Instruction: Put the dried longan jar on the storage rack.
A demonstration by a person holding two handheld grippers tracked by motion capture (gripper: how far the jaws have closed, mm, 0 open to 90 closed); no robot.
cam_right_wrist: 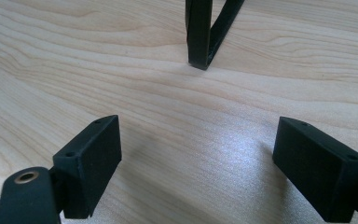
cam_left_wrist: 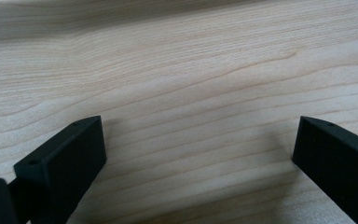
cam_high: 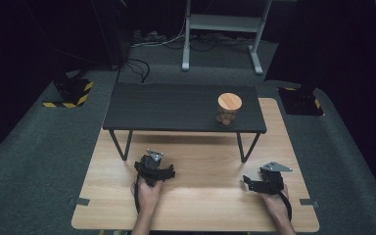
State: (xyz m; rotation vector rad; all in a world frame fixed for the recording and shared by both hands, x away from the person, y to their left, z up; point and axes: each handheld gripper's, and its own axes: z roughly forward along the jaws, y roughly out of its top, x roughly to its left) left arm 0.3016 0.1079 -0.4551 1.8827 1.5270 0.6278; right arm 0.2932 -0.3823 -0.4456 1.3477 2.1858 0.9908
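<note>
A glass jar [cam_high: 228, 111] with a round wooden lid and brown contents stands on the right part of a dark raised shelf [cam_high: 176, 105]. My left gripper [cam_high: 152, 169] rests low over the light wooden table [cam_high: 196, 196], in front of the shelf's left leg. In the left gripper view its jaws stand wide apart over bare wood, and the left gripper [cam_left_wrist: 198, 149] is open. My right gripper [cam_high: 264, 181] sits near the table's right side. It is open too, the right gripper [cam_right_wrist: 198, 161] holding nothing, with the shelf's right leg [cam_right_wrist: 207, 32] just ahead of it.
The shelf stands on thin black hairpin legs [cam_high: 121, 144] on the table's far half. Grey carpet surrounds the table. A white metal frame [cam_high: 223, 29] with cables stands behind, and yellow-black striped bases [cam_high: 68, 95] sit at both sides.
</note>
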